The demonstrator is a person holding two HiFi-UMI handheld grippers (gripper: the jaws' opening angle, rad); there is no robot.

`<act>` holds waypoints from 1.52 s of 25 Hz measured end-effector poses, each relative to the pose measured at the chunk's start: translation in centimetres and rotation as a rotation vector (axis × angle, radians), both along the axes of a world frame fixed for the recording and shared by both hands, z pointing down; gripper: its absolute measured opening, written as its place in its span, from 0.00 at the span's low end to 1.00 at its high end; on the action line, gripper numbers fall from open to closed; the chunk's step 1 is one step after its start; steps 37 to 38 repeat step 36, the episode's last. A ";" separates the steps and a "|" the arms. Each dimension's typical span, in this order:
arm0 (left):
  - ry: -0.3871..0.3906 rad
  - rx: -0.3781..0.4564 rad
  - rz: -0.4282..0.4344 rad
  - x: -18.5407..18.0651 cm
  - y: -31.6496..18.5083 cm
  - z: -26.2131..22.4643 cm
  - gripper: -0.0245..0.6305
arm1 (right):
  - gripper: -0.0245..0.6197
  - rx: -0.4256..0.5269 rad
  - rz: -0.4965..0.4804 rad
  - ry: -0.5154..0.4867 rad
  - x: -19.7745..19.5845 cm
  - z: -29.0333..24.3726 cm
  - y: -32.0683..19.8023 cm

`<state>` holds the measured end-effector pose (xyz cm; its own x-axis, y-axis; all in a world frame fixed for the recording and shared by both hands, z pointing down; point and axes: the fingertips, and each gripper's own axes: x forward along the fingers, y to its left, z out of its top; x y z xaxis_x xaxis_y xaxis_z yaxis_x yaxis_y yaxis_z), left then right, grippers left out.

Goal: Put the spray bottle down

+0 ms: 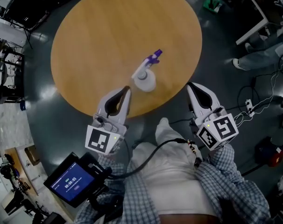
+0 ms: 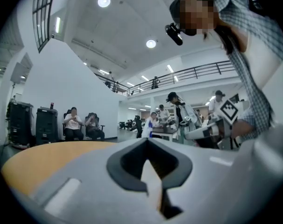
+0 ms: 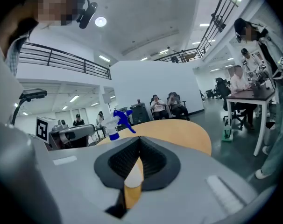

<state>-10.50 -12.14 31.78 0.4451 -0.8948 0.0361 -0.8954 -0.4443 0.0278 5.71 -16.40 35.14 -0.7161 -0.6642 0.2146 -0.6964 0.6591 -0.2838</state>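
Note:
The spray bottle [image 1: 145,78], white with a purple trigger head, stands upright on the round wooden table [image 1: 99,36] near its front edge. My left gripper [image 1: 128,88] is shut and holds nothing, its tips just left of the bottle's base and apart from it. My right gripper [image 1: 188,85] is also shut and holds nothing, off the table's right front edge. In the right gripper view the bottle's blue head [image 3: 117,120] rises behind the closed jaws of the right gripper [image 3: 139,139]. The left gripper view shows the left gripper [image 2: 148,139] with its jaws shut and no bottle.
A white desk [image 1: 253,13] stands at the upper right with someone's legs [image 1: 256,57] beside it. Cables [image 1: 253,104] and a red object [image 1: 268,153] lie on the floor at right. A dark device with a blue screen [image 1: 70,181] hangs at the lower left.

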 end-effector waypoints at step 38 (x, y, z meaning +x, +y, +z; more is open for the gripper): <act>-0.033 -0.056 0.083 1.7 0.7 2.3 0.04 | 0.04 0.049 -0.055 0.023 -1.8 -0.3 -0.7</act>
